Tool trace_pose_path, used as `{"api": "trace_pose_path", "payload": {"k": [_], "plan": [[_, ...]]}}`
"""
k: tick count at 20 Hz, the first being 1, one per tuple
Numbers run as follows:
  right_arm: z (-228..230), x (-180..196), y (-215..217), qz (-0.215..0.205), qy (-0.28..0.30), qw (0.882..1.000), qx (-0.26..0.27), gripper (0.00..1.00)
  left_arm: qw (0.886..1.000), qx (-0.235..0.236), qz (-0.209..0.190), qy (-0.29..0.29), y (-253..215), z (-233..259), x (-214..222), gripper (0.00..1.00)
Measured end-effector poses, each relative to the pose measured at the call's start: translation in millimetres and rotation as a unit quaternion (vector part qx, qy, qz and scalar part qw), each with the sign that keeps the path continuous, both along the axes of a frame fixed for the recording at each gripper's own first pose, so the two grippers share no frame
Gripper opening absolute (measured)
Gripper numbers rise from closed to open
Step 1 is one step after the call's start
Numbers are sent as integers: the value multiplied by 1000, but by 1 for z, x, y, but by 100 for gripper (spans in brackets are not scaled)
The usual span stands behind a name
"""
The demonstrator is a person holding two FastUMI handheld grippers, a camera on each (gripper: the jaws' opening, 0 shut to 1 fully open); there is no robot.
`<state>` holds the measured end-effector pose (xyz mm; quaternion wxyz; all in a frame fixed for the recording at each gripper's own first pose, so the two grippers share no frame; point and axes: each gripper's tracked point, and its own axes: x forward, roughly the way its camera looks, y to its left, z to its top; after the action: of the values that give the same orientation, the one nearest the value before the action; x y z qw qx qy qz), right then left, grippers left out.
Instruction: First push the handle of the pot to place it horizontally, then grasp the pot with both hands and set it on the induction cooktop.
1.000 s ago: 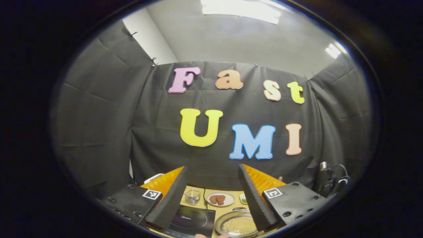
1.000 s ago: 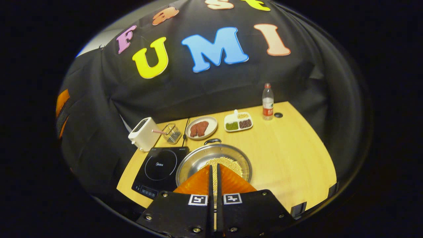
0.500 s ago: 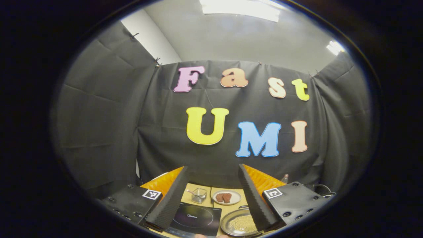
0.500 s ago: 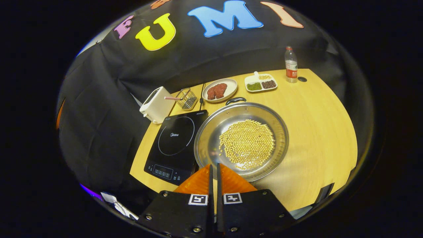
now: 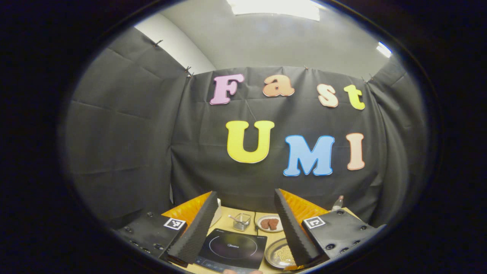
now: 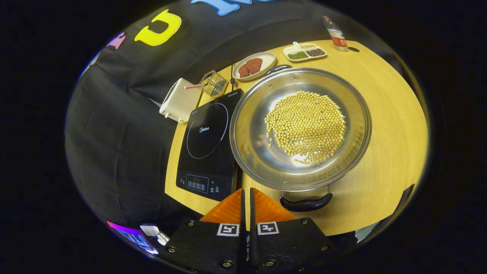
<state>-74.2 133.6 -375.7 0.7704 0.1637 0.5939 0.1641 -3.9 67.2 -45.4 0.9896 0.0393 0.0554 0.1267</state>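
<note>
nothing looks done yet: pot (image 6: pixel 300 129) sits mid-frame on the table beside the cooktop (image 6: pixel 208 146), handles near and far, right gripper (image 6: pixel 246 196) pressed together, left gripper (image 5: pixel 243 224) spread.

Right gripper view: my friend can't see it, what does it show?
A wide shiny metal pot of small yellow beans sits on a yellow wooden table beside a flat black induction cooktop. The right gripper, jaws shut, hangs above the table's near edge by the pot's black handle.
</note>
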Motion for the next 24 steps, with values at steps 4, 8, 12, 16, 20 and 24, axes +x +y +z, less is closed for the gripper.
{"api": "trace_pose_path", "payload": {"k": [4,8,12,16,20,24], "plan": [[-19,-3,3,3,20,1000,-3,3,1000,7,10,9,2,-3,-5,97],[-33,-3,5,10,25,1000,-7,3,1000,-10,-11,9,-12,-9,-3,99],[-51,1,-3,11,19,999,-27,4,1000,-5,-20,11,-18,-11,0,99],[-54,2,-5,14,9,999,-28,1,1000,-16,-20,17,-21,-21,1,98],[-54,2,-14,8,6,1000,-27,1,999,-21,-20,18,-24,-24,6,95],[-55,4,-31,-2,8,999,-31,1,1000,-19,-16,11,-28,-17,8,95]]}}
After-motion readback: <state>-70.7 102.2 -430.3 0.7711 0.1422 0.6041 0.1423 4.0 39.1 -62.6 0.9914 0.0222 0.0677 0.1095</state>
